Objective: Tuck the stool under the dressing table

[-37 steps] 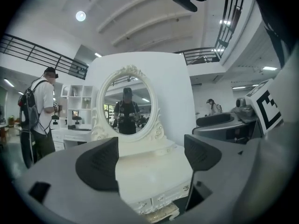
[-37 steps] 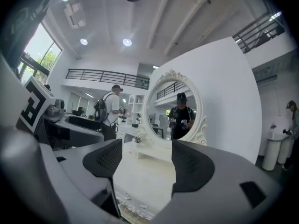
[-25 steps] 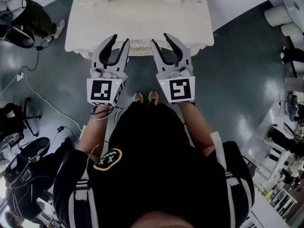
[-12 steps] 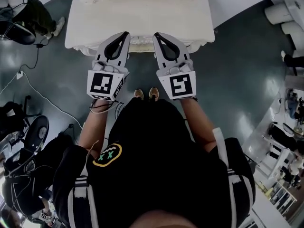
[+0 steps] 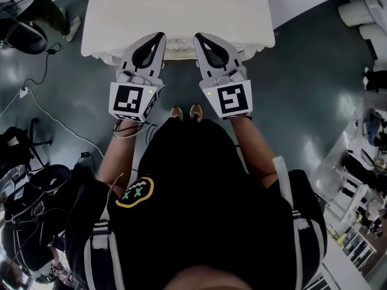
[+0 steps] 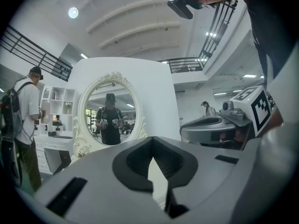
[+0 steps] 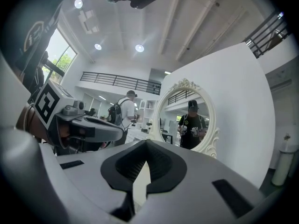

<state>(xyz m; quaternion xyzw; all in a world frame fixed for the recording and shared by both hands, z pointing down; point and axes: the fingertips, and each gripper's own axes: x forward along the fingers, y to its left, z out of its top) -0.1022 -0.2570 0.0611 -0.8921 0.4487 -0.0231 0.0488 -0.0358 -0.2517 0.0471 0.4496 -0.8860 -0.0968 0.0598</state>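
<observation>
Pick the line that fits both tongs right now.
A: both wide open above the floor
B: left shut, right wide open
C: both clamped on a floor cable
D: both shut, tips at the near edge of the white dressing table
D: in the head view the left tongs and the right tongs each have their jaws together with nothing between them, tips at the front edge of the dressing table.

Bright ceiling lights (image 7: 139,47), dim glossy floor (image 5: 302,101), strong fisheye distortion at edges.
</observation>
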